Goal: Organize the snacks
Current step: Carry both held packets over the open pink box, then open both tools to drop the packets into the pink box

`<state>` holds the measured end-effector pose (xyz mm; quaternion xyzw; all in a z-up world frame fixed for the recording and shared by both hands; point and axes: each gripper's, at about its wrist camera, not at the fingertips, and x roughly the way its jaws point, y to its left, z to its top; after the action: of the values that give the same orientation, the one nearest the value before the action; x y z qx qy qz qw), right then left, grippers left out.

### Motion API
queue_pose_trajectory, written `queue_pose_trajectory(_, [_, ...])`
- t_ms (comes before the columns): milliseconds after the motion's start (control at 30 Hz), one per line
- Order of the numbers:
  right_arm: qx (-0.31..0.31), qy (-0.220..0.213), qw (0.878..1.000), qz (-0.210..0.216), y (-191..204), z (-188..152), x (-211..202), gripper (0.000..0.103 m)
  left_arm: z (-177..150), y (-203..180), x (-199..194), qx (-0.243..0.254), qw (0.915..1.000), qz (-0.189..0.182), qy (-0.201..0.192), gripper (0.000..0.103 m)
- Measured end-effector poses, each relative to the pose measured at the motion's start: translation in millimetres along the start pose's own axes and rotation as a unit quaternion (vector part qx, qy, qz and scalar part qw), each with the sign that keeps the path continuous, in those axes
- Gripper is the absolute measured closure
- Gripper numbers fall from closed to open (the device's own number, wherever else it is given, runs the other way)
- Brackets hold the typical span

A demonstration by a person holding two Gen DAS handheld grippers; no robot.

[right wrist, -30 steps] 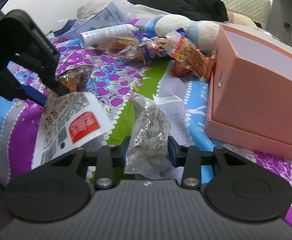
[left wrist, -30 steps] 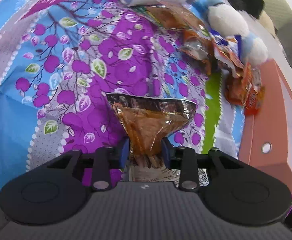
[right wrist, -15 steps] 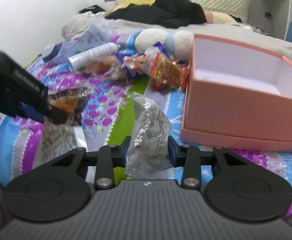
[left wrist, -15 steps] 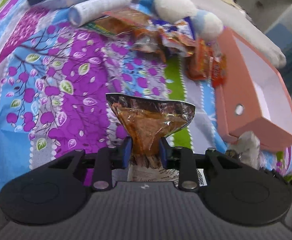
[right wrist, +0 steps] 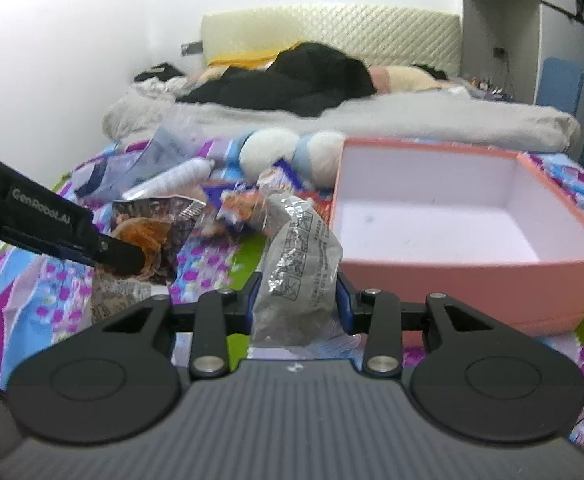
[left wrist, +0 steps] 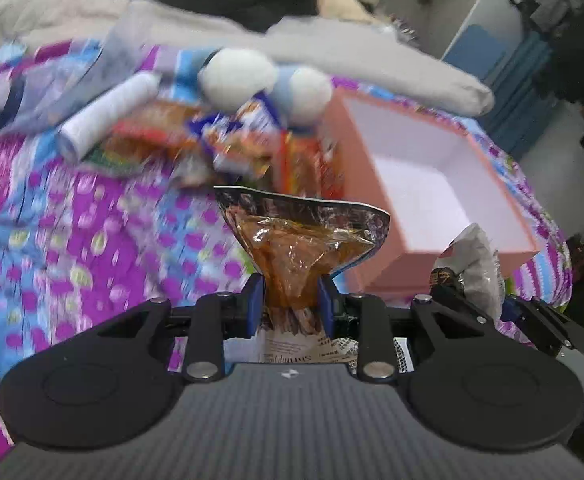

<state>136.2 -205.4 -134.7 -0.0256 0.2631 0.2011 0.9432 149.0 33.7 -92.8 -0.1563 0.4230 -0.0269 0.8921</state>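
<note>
Both packets have come up off the bed since the earlier frames and now hang near the box (right wrist: 467, 276). My left gripper (left wrist: 291, 304) pinches the orange packet (left wrist: 299, 248) at its waist; my right gripper (right wrist: 296, 304) clamps the silver packet (right wrist: 295, 256). They look light, crinkly and slippery, so mid-body grips suit. Both grippers tilt downward.

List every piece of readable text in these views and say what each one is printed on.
"GenRoboLAI", as best it reads: white lettering on the side of the left gripper, seen from the right wrist view.
Silver snack packet in the right gripper: block of black print, too small to read.
Orange snack packet in the left gripper: newsprint-style lettering at its bottom, upside down, unreadable.
Snack pile: blurred.
</note>
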Motion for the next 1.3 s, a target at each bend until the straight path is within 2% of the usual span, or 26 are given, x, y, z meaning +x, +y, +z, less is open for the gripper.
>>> queue_pose_trajectory(333, [0.013, -0.06, 0.997, -0.053, -36.2, 45.2, -1.2, 0.063, 69.7, -39.8, -6.5, 0.052, 0.9965, -0.028, -0.058, 0.069])
queue_pose_trajectory(533, [0.015, -0.06, 0.992, -0.109, -72.6, 78.7, 13.1, 0.063, 113.8, -78.8, 24.4, 0.065, 0.994, -0.05, -0.072, 0.069])
queue_pose_trajectory(667, [0.037, -0.053, 0.989, -0.133, -106.0, 86.3, 25.3, 0.063, 138.3, -103.8, 62.9, 0.07, 0.9948, -0.054, -0.051, 0.069])
queue_pose_trajectory(833, [0.053, -0.008, 0.989, -0.141, -142.8, 88.4, 60.5, 0.063, 162.4, -127.0, 114.4, 0.055, 0.9965, -0.062, -0.009, 0.069])
queue_pose_trajectory(933, [0.058, 0.032, 0.989, -0.132, -159.7, 84.6, 86.7, 0.063, 168.4, -133.4, 145.9, 0.043, 0.9964, -0.069, 0.024, 0.069])
queue_pose_trajectory(1067, [0.062, 0.082, 0.987, -0.122, -174.3, 70.9, 112.3, 0.063, 167.3, -146.9, 177.6, 0.067, 0.9957, -0.044, 0.046, 0.069])
queue_pose_trajectory(1167, [0.057, 0.105, 0.983, -0.14, -179.3, 57.2, 122.5, 0.063, 159.7, -144.7, 195.5, 0.055, 0.9959, -0.036, 0.063, 0.069])
queue_pose_trajectory(1300, [0.062, 0.126, 0.981, -0.136, -182.3, 45.7, 130.8, 0.062, 151.7, -145.2, 208.0, 0.046, 0.9947, -0.041, 0.082, 0.069])
